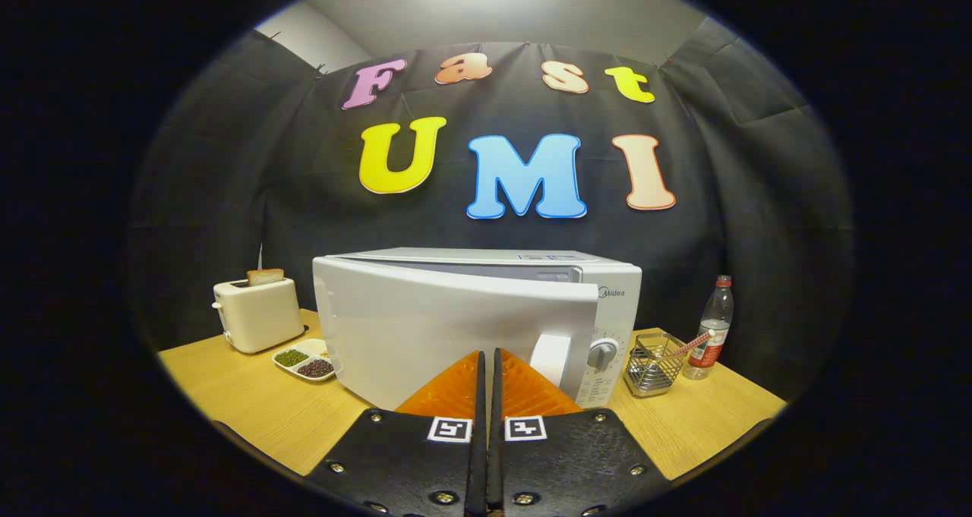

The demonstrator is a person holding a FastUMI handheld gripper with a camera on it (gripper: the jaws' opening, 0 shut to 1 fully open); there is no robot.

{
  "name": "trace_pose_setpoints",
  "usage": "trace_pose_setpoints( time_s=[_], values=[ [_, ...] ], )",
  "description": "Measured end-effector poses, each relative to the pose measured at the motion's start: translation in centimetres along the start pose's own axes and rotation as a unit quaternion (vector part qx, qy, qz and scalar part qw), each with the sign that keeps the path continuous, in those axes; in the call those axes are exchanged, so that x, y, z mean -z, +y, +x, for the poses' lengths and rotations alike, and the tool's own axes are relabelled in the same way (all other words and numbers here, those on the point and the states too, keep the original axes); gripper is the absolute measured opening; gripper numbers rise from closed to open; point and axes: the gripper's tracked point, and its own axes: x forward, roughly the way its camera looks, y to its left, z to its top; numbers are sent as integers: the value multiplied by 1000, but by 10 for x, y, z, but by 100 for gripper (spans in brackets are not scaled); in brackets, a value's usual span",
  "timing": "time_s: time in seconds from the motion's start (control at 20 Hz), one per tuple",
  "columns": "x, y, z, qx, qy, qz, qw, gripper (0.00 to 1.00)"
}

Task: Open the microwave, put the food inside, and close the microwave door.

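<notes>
A white microwave [486, 304] stands on the wooden table [250, 411], just ahead of my fingers. Its door [448, 327] hangs a little ajar, its handle side swung out from the body, and the white handle [553, 356] sits just right of my fingertips. The control panel with a round knob [604, 352] lies beyond the handle. My gripper [487, 354] is shut with nothing between the fingers, the tips pressed against or very near the door face. The inside of the microwave is hidden behind the door.
Left of the microwave stands a cream toaster [258, 312] holding a slice of bread. In front of it lies a white divided dish [306, 360] of beans. To the right are a wire basket [653, 361] and a plastic bottle [712, 326].
</notes>
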Motion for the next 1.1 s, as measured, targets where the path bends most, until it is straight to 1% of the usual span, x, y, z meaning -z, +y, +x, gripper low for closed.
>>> trace_pose_setpoints(
  time_s=[0.15, 0.5, 0.6, 0.65, 0.7, 0.85, 0.9, 0.95, 1.1],
  values=[
    [-7, -9, 21, 19, -11, -18, 1000, 2],
    [7, -19, 69, 46, 25, -1, 999, 2],
    [10, -21, 79, 54, 30, -6, 998, 2],
    [15, -20, 83, 54, 42, -4, 998, 2],
    [10, -19, 84, 56, 31, -5, 998, 2],
    [11, -20, 91, 63, 32, -19, 997, 5],
    [22, -22, 92, 61, 51, -2, 997, 5],
    [11, -22, 89, 65, 44, 15, 997, 8],
    [21, -20, 89, 59, 68, 28, 996, 6]
  ],
)
